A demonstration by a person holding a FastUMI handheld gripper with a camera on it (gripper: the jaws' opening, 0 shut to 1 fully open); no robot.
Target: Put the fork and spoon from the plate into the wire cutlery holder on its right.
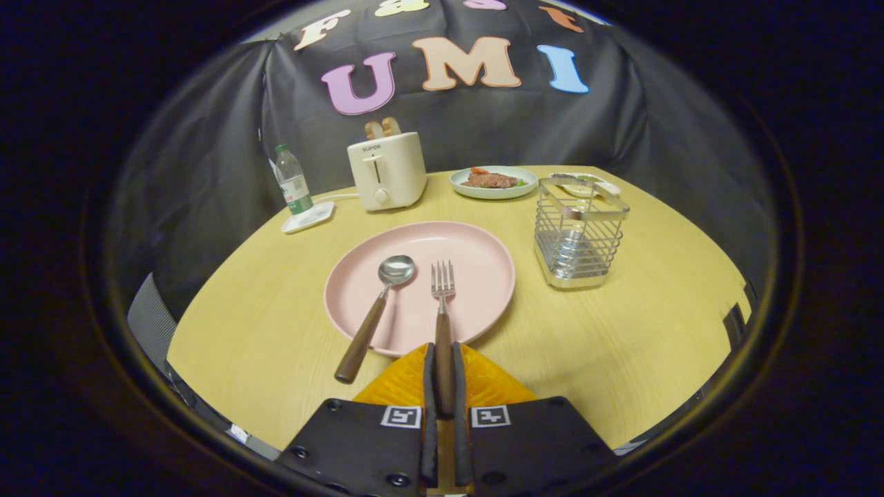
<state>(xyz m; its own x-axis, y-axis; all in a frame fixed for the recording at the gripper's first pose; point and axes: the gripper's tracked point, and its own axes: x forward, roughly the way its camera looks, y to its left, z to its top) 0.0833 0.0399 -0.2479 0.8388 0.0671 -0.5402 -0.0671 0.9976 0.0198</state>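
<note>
Neither piece in the wire holder yet: gripper clamped narrow on the fork handle over the plate, spoon lying beside it, both left to move.

It was a staged booth dressed as a dining spot: black cloth walled a round wooden table set with a toaster, water bottle and what looked like a plate of food.
</note>
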